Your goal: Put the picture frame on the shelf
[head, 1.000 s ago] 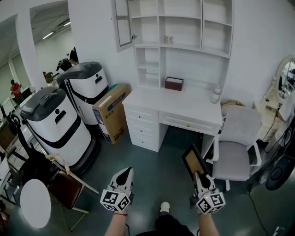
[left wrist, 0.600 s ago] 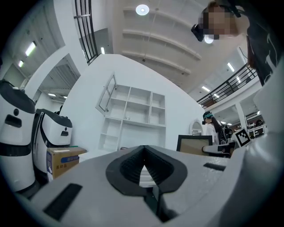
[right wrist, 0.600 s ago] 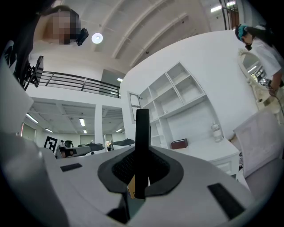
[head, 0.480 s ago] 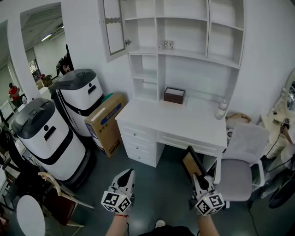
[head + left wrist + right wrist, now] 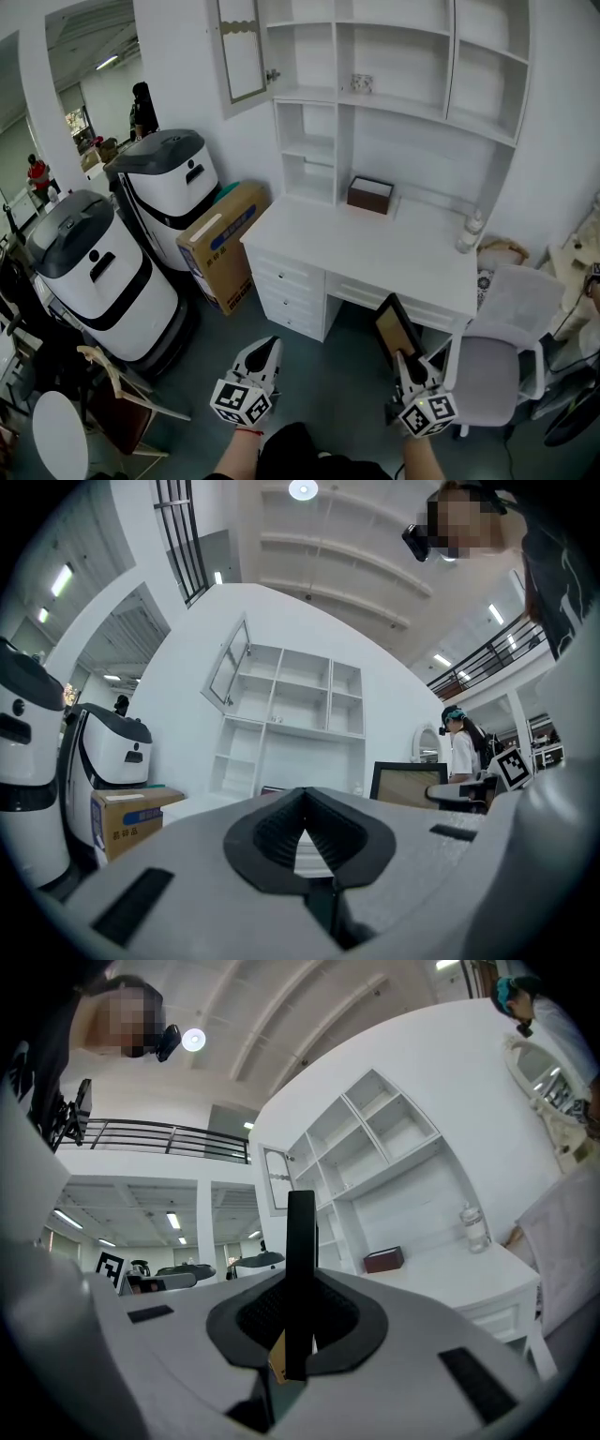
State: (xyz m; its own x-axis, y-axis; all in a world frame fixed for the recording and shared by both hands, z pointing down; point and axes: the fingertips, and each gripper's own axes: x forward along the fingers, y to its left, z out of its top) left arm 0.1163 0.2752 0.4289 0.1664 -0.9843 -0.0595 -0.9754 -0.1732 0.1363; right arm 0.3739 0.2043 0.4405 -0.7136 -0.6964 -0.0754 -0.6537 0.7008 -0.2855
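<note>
Fingers of the right gripper [image 5: 298, 1290] are clamped on the picture frame [image 5: 301, 1232], carried in front of the desk [image 5: 375, 251]. Left gripper [image 5: 302, 797]: fingers together, nothing between. Shelf [image 5: 394, 94] stands above the desk. On the desktop: brown box [image 5: 370, 195], bottle [image 5: 469, 232]. Chair [image 5: 497, 352] is just beside the frame.

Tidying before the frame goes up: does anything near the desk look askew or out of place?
The cardboard box sits tilted between the desk and a white machine. The upper cabinet door hangs open. Nothing looks spilled.
</note>
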